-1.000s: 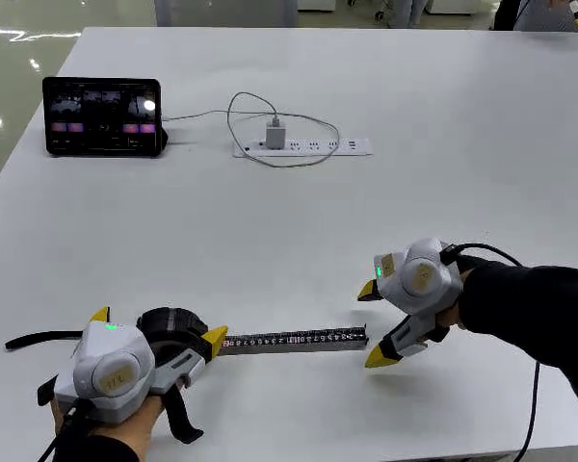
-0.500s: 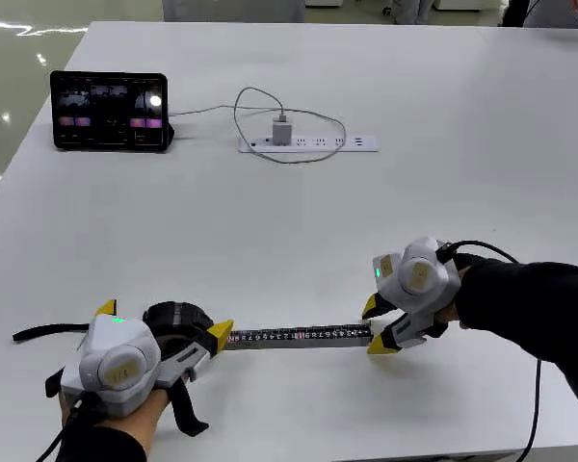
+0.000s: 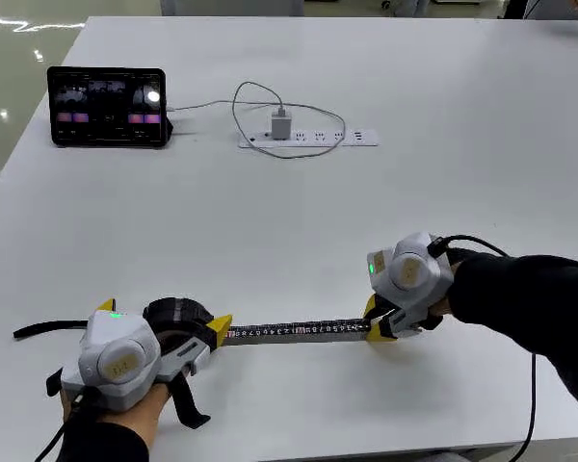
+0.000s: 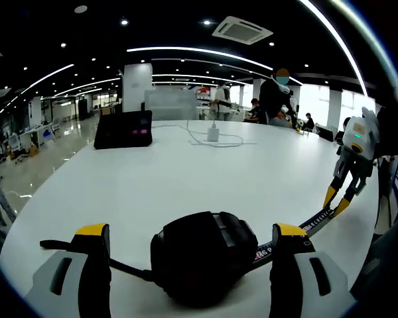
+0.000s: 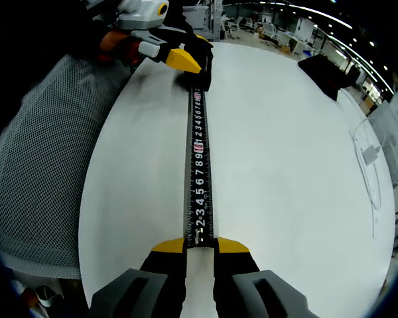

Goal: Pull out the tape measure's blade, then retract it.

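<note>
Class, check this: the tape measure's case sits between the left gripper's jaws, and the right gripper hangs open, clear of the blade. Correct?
Not quite. The right gripper is shut on the end of the blade, as the right gripper view shows. The case does sit between the jaws of the left gripper.

Smooth matt bench [image 3: 299, 221]; matt black plastic tape measure case [image 3: 173, 313]; slightly glossy dark blade [image 3: 294, 331]; smooth plastic shells on left tongs [image 3: 161, 318] and right tongs [image 3: 374, 329], matt yellow tips.
</note>
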The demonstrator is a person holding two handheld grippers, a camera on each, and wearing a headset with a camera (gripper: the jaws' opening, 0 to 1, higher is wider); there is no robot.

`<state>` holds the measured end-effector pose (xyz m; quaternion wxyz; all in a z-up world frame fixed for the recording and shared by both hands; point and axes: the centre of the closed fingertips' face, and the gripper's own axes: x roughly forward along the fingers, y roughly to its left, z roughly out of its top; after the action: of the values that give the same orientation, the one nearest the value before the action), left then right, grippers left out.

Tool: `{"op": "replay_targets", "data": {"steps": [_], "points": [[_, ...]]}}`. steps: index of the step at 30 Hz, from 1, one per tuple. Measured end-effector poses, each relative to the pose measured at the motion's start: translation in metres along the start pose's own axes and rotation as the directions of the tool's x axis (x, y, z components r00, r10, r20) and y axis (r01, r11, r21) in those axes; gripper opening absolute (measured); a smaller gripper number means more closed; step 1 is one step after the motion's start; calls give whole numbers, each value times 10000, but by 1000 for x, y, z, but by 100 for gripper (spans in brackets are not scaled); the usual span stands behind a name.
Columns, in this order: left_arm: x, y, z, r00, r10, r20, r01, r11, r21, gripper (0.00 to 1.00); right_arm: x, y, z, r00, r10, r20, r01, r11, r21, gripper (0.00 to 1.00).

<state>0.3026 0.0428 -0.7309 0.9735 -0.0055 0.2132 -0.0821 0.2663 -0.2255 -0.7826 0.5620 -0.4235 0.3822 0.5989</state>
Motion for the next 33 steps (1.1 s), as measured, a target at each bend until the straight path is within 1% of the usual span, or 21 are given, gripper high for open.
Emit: {"op": "replay_targets", "data": {"steps": [1,3,5,6,8,9,11,13,14,15,16,17,18,19,21,22,23,24,27,29,33], "points": [[1,0,0,10000,-24,-3,24,10000,-61,99,0,1,1,10000,25,-3,-25,9999,125,11],[2,-2,0,10000,-78,-51,78,10000,-47,98,1,-1,0,9999,59,-132,-56,9997,241,11],[2,-6,-3,9996,-115,-269,115,9999,-31,96,1,-2,1,9995,142,-286,-134,9995,285,11],[2,-8,-4,9993,-129,-339,127,9999,-49,93,1,-2,1,9993,158,-353,-145,9993,358,11],[1,-11,-2,9991,-151,-389,153,9999,51,86,1,-1,1,9983,214,-534,-200,9994,269,11],[0,-11,-2,9989,-97,-455,102,9999,106,82,1,-1,1,9979,239,-600,-226,9995,221,11],[0,-10,-4,9982,-21,-593,28,9999,122,77,2,-2,1,9971,295,-702,-277,9993,267,11],[1,-12,-11,9962,-201,-850,177,9994,-289,74,1,-3,0,9970,297,-716,-254,9979,597,11],[1,-11,-13,9956,-174,-925,148,9995,-289,73,1,-3,0,9975,253,-661,-183,9944,1036,11],[1,-9,-16,9948,-106,-1014,84,9997,-221,69,1,-3,1,9977,247,-625,-189,9956,919,11],[1,-8,-16,9945,-104,-1041,73,9995,-301,67,1,-3,0,9978,227,-617,-168,9953,951,11],[1,-9,-17,9941,-179,-1067,116,9982,-591,65,1,-3,0,9979,207,-606,-147,9951,978,11],[1,-7,-16,9946,-102,-1033,35,9979,-654,63,1,-3,0,9981,188,-581,-130,9951,984,11],[1,-9,-16,9942,-172,-1060,99,9975,-694,63,1,-3,0,9983,186,-548,-133,9952,967,11],[1,-8,-16,9943,-129,-1059,59,9978,-665,63,1,-3,0,9988,214,-435,-178,9965,814,10],[0,-9,-17,9931,-165,-1165,83,9974,-711,63,0,-1,-1,9994,180,-304,-147,9940,1081,10],[1,-9,-17,9928,-180,-1188,99,9976,-680,63,0,0,-1,9995,161,-282,-128,9935,1134,10],[1,-9,-17,9923,-184,-1226,100,9976,-688,63,0,0,-1,9994,168,-307,-136,9949,999,10],[1,-9,-17,9909,-181,-1333,104,9982,-586,62,1,-1,-1,9993,156,-347,-117,9941,1078,10],[1,-10,-18,9895,-155,-1434,97,9991,-409,61,2,-1,0,9992,164,-366,-123,9937,1113,10],[1,-10,-18,9893,-156,-1450,125,9997,-222,60,2,-1,2,9989,177,-429,-132,9946,1025,10]]}}
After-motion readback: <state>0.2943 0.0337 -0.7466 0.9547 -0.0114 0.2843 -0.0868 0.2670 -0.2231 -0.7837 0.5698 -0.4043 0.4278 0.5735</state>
